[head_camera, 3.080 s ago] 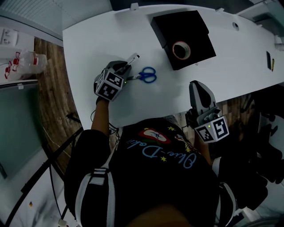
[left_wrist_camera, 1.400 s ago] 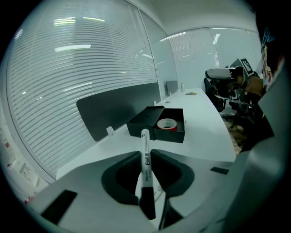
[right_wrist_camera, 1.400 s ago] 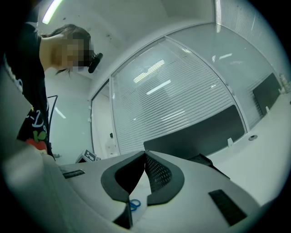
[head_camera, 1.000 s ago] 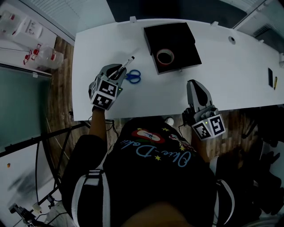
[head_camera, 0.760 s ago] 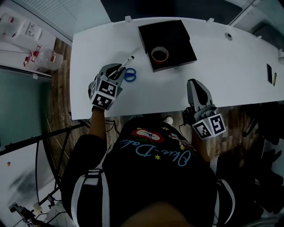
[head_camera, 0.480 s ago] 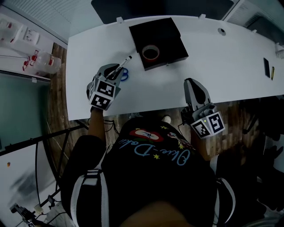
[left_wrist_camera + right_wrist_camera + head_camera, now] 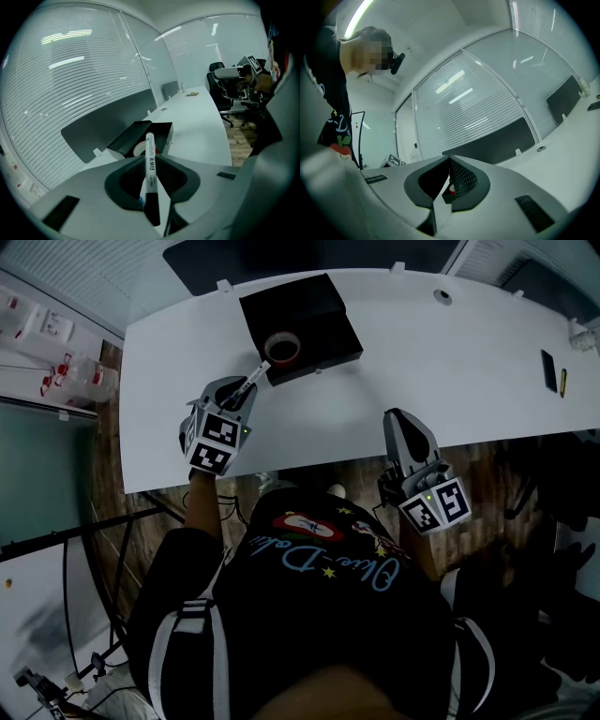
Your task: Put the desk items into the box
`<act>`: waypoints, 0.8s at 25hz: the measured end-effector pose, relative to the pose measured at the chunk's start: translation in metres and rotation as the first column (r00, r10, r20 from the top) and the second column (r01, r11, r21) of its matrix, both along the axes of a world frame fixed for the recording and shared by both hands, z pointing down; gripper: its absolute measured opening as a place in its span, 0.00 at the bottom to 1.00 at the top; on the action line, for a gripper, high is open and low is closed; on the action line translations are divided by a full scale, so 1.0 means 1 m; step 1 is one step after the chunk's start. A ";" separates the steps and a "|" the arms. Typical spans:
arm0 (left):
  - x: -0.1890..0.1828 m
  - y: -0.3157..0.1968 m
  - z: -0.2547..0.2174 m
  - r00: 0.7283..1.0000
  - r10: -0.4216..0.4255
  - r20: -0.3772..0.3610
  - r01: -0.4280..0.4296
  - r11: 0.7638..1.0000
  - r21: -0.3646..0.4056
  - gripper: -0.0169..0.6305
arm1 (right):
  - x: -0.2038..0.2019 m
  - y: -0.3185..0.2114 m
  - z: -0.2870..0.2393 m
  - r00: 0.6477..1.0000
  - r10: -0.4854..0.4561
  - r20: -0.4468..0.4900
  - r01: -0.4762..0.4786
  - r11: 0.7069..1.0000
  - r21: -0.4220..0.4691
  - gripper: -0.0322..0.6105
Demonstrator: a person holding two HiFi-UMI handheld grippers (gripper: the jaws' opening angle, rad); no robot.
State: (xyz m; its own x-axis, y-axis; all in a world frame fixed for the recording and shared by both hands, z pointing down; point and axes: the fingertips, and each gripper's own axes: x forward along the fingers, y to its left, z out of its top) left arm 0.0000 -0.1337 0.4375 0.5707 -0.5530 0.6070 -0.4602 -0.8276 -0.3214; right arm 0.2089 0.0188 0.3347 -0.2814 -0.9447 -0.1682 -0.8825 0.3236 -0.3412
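Note:
My left gripper (image 7: 246,390) is shut on a white marker pen (image 7: 255,377) with a black cap end. The pen sticks out forward, and its tip reaches the front edge of the open black box (image 7: 323,329). In the left gripper view the pen (image 7: 149,164) stands upright between the jaws of the left gripper (image 7: 151,165), with the box (image 7: 159,133) just beyond. A roll of tape (image 7: 281,346) lies inside the box. My right gripper (image 7: 401,420) hangs at the desk's front edge, right of the box, shut and empty. The blue scissors are hidden under my left gripper.
The white desk (image 7: 450,371) stretches to the right with a cable hole (image 7: 441,296) and a small dark item (image 7: 548,369) near its far right end. A dark panel (image 7: 234,257) stands behind the box. A plastic bottle (image 7: 80,379) lies left of the desk.
My left gripper has carried the marker to the right, up to the box's front edge, and it now covers the scissors. My right gripper has shifted along the desk's front edge.

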 end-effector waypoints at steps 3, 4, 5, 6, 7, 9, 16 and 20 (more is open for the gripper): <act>0.013 0.008 0.001 1.000 0.007 -0.005 -0.007 1.000 0.003 0.18 | 0.009 0.006 0.003 1.000 -0.010 -0.003 0.010 1.000 -0.010 0.10; 0.016 0.010 0.002 1.000 0.010 -0.004 -0.010 1.000 0.002 0.18 | 0.011 0.007 0.003 1.000 -0.010 -0.002 0.010 1.000 -0.012 0.10; 0.018 0.011 0.002 1.000 0.013 -0.001 -0.013 1.000 0.001 0.18 | 0.013 0.007 0.004 1.000 -0.008 0.000 0.008 1.000 -0.012 0.10; 0.020 0.011 0.003 1.000 0.017 0.001 -0.017 1.000 -0.001 0.18 | 0.014 0.007 0.005 1.000 -0.005 0.003 0.005 1.000 -0.012 0.10; 0.021 0.012 0.004 1.000 0.021 0.001 -0.021 1.000 -0.004 0.18 | 0.015 0.006 0.005 1.000 -0.003 0.006 0.003 1.000 -0.012 0.10; 0.025 0.010 0.005 1.000 0.030 -0.003 -0.030 1.000 -0.003 0.18 | 0.016 0.003 0.006 1.000 -0.002 0.009 0.002 1.000 -0.013 0.10; 0.053 -0.014 0.006 0.997 0.069 -0.034 -0.069 0.998 -0.007 0.18 | 0.022 -0.015 -0.001 1.000 0.008 -0.001 -0.008 1.000 -0.023 0.10; 0.071 -0.024 0.011 0.993 0.109 -0.034 -0.110 0.994 -0.021 0.18 | 0.032 -0.022 -0.003 1.000 0.029 -0.004 -0.029 0.999 -0.029 0.10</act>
